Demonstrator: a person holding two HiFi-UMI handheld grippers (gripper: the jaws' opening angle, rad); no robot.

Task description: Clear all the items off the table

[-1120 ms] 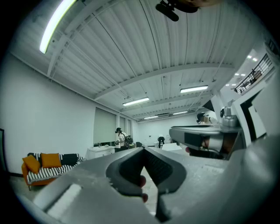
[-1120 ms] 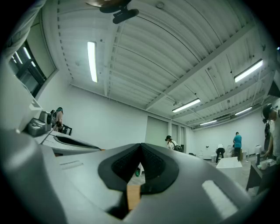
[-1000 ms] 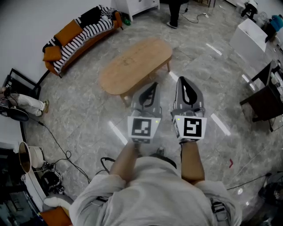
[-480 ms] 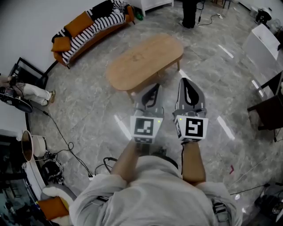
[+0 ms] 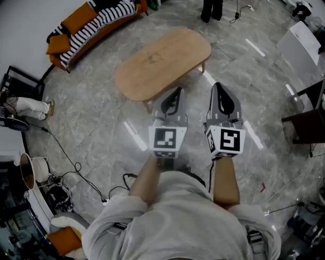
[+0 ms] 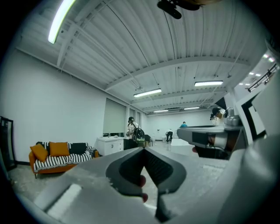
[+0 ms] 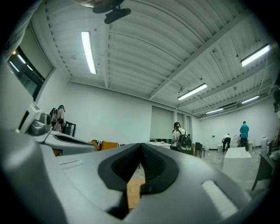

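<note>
An oval wooden coffee table (image 5: 162, 61) stands on the marble floor ahead of me, and its top is bare. I hold both grippers side by side, level, pointing toward the table's near edge. The left gripper (image 5: 175, 92) is shut with nothing between its jaws, and in the left gripper view its tips (image 6: 143, 149) meet. The right gripper (image 5: 219, 87) is shut too and holds nothing. In the right gripper view (image 7: 140, 146) a strip of the wooden table (image 7: 133, 194) shows through the gap below the tips.
A striped sofa with orange cushions (image 5: 91, 20) lines the far left wall. A white table (image 5: 304, 40) and a dark chair (image 5: 310, 117) stand at the right. Cables (image 5: 66, 157) trail over the floor at the left. A person (image 5: 210, 10) stands beyond the table.
Both grippers have shifted together, lower and a little to the right in the head view, still shut and side by side. The table and sofa have slid in the view.
</note>
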